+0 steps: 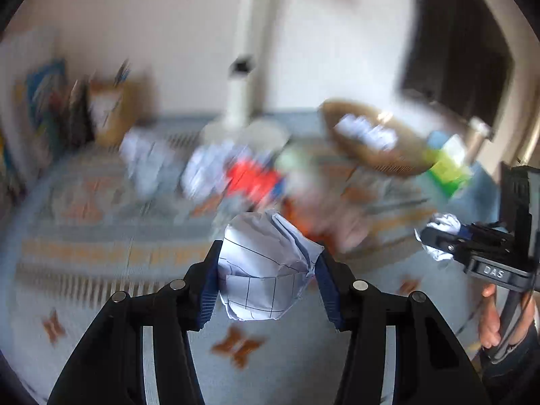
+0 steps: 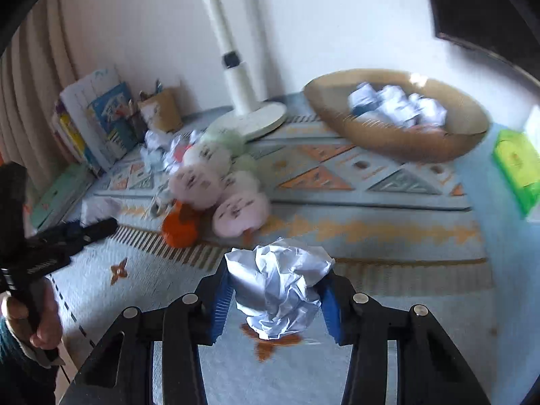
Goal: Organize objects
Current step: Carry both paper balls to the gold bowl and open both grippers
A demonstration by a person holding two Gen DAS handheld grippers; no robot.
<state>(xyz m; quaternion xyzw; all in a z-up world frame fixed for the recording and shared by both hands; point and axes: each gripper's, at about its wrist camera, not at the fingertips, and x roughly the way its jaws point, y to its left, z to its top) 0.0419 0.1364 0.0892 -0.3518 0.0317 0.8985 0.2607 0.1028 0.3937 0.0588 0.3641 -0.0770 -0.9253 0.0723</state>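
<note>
My left gripper is shut on a crumpled ball of white paper with ruled lines, held above the patterned rug. In the right wrist view my right gripper is shut on another crumpled white paper ball. Each gripper also shows in the other's view: the right gripper at the right edge, the left gripper at the left, each in a person's hand. A woven basket at the back right holds several paper balls. More crumpled papers lie on the rug at the back left.
A pile of pale round plush toys and an orange object lie mid-rug. A white fan stand rises behind them. Books and a brown bag lean against the wall. A green box sits far right.
</note>
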